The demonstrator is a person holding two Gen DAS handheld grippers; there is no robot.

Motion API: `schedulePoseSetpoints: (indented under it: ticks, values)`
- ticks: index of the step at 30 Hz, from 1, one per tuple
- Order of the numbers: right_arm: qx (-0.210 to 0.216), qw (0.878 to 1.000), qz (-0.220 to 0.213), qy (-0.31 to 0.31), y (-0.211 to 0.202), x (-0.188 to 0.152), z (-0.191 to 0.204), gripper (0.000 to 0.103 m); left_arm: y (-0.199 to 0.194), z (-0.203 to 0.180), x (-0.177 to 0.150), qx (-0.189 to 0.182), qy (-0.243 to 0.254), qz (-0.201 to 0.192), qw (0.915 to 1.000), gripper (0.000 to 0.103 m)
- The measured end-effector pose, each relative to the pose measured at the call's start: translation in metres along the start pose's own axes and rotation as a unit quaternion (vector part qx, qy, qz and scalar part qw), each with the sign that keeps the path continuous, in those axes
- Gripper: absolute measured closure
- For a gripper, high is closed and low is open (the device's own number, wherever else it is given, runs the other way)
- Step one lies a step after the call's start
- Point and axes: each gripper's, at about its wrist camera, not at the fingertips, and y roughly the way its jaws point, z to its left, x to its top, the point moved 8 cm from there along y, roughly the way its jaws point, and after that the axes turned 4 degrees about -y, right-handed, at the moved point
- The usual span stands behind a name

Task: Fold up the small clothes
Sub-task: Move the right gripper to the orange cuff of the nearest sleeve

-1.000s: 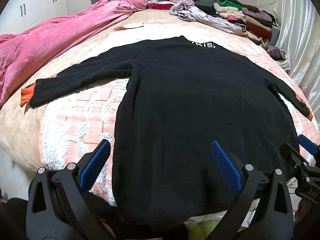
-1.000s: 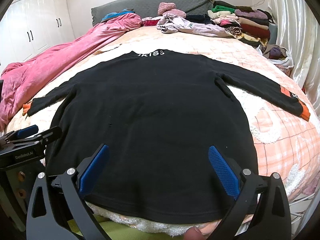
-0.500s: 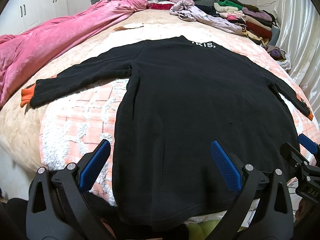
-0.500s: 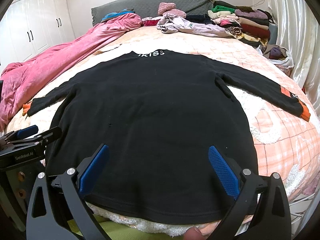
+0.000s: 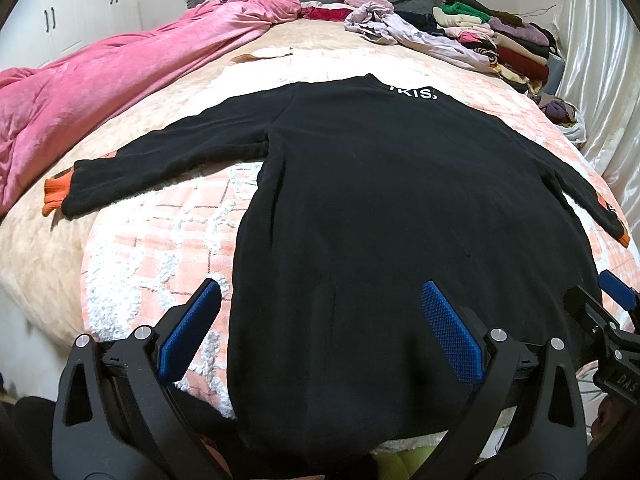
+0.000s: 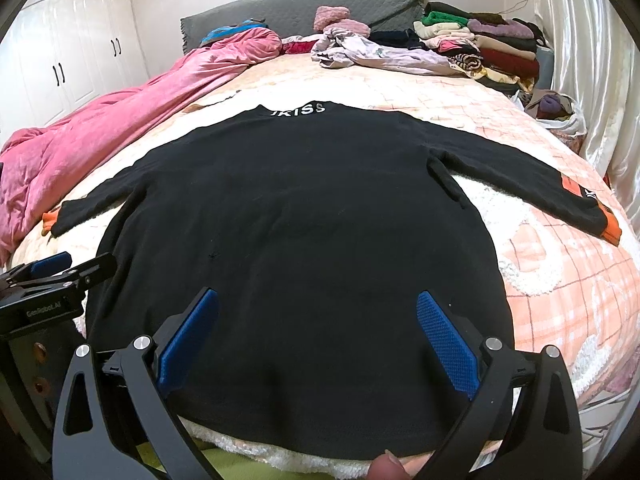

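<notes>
A black long-sleeved top with white collar lettering and orange cuffs lies flat on the bed, sleeves spread out; it fills the right wrist view too. My left gripper is open and empty, hovering over the hem near its left corner. My right gripper is open and empty over the middle of the hem. The right gripper also shows at the left wrist view's right edge, and the left gripper at the right wrist view's left edge.
The bed has a pink-and-white checked blanket. A pink quilt lies along the left side. A pile of folded clothes and a loose lilac garment sit by the grey headboard. White curtains hang at right.
</notes>
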Motion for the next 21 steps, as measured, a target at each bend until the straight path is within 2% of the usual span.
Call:
schedulePoseSetpoints:
  ticks: [7, 14, 21]
  values:
    - [-0.003, 1.000, -0.006, 0.005, 0.003, 0.009, -0.009, 0.004, 0.006, -0.003, 0.007, 0.004, 0.003, 0.003, 1.0000, 0.009]
    - [-0.009, 1.000, -0.015, 0.011, 0.010, 0.027, -0.020, 0.004, 0.019, -0.008, 0.029, 0.002, 0.005, 0.005, 1.0000, 0.009]
    - [-0.023, 0.999, -0.025, 0.027, 0.021, 0.048, -0.042, 0.004, 0.034, -0.020, 0.052, -0.015, 0.005, 0.009, 0.9998, 0.009]
